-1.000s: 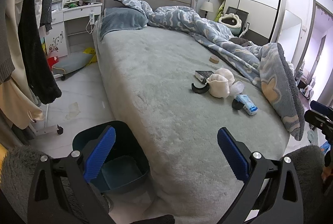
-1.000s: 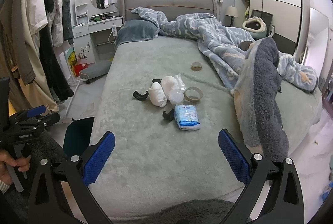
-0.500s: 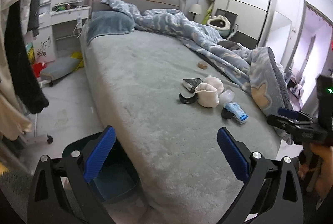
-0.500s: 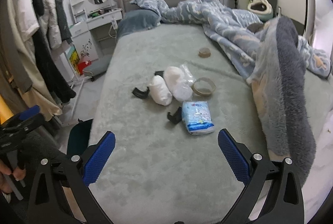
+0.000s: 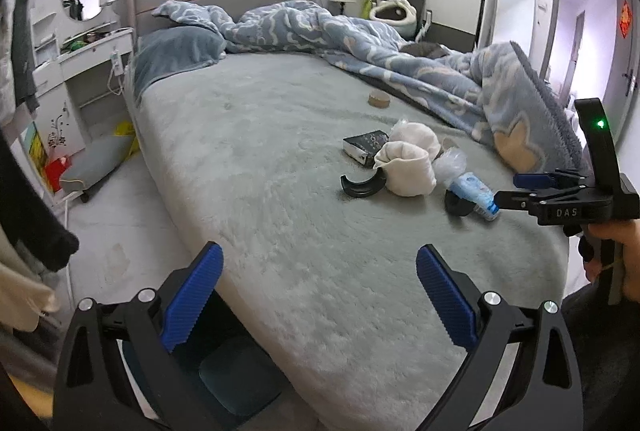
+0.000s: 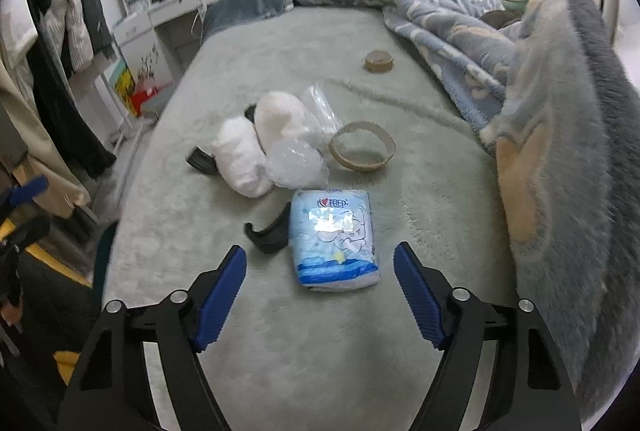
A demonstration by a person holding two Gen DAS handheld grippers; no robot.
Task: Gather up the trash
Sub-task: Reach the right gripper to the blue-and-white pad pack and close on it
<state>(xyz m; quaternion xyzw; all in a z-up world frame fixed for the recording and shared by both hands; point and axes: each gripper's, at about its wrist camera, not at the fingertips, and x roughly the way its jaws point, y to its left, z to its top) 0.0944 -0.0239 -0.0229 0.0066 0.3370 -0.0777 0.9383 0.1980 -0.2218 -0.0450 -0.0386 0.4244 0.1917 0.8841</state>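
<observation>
Trash lies on the grey-green bed: a blue tissue pack [image 6: 334, 241], a curved black plastic piece [image 6: 268, 233] at its left, white cloth bundles [image 6: 256, 147], crumpled clear plastic [image 6: 298, 161], a tape ring [image 6: 362, 151] and a smaller roll [image 6: 379, 61]. My right gripper [image 6: 320, 287] hovers just short of the tissue pack, its jaws closing with nothing between them. In the left wrist view that right gripper [image 5: 508, 189] reaches in from the right beside the tissue pack [image 5: 476, 193]. My left gripper [image 5: 318, 287] stands open and empty over the bed's near edge, above a dark bin [image 5: 236, 379].
A rumpled blue blanket [image 6: 552, 119] lies along the bed's right side. A small dark box [image 5: 366, 147] and a second black curved piece [image 5: 362, 185] sit by the cloth. Hanging clothes [image 6: 60, 43], a white dressing table [image 5: 84, 67] and a floor cushion [image 5: 96, 163] stand left of the bed.
My right gripper has dropped closer to the tissue pack and its jaws have narrowed. The left gripper has shifted over the bed, and the right gripper has come further into its view.
</observation>
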